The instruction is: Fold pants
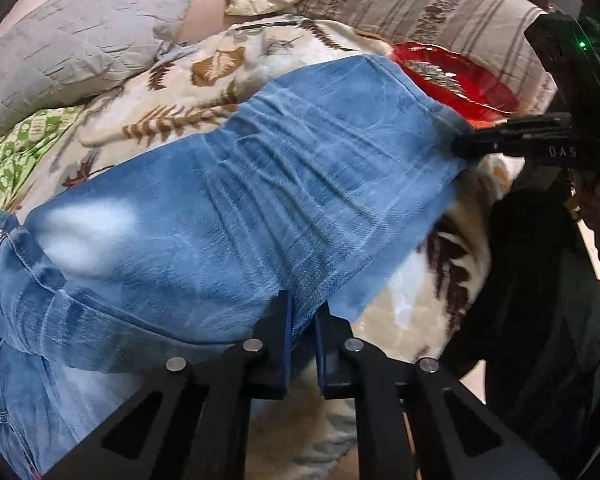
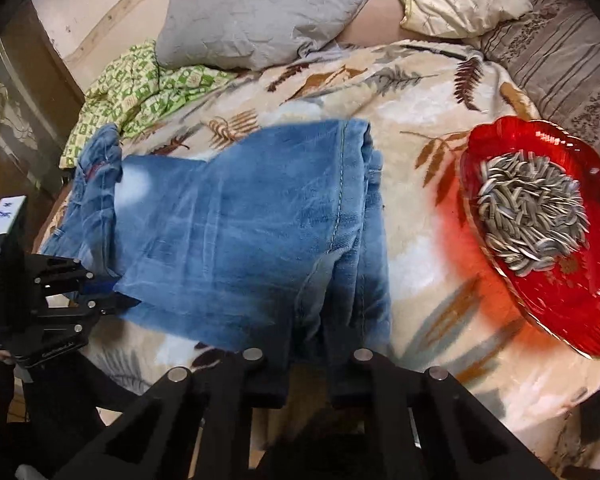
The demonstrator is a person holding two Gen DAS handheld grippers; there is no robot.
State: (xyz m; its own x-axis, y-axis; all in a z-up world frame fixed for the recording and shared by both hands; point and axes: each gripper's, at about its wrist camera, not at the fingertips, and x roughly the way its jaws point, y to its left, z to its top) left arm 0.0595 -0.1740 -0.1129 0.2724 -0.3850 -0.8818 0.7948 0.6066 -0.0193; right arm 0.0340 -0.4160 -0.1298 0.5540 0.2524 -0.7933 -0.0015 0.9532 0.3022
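The left tool (image 1: 303, 320) and right tool (image 2: 308, 354) each pinch an edge of the blue pants (image 2: 236, 216), which lie half-folded on the bed beside the red plate (image 2: 572, 312). The fold looks underway; next, lay it flat.

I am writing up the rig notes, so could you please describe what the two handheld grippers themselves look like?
Both are matte black, angular frames with round silver bolt heads. The left gripper has blue pads inside its fingers and a white handwritten label on its body. The right gripper shows pale lettering on its side and a small green light on its body.
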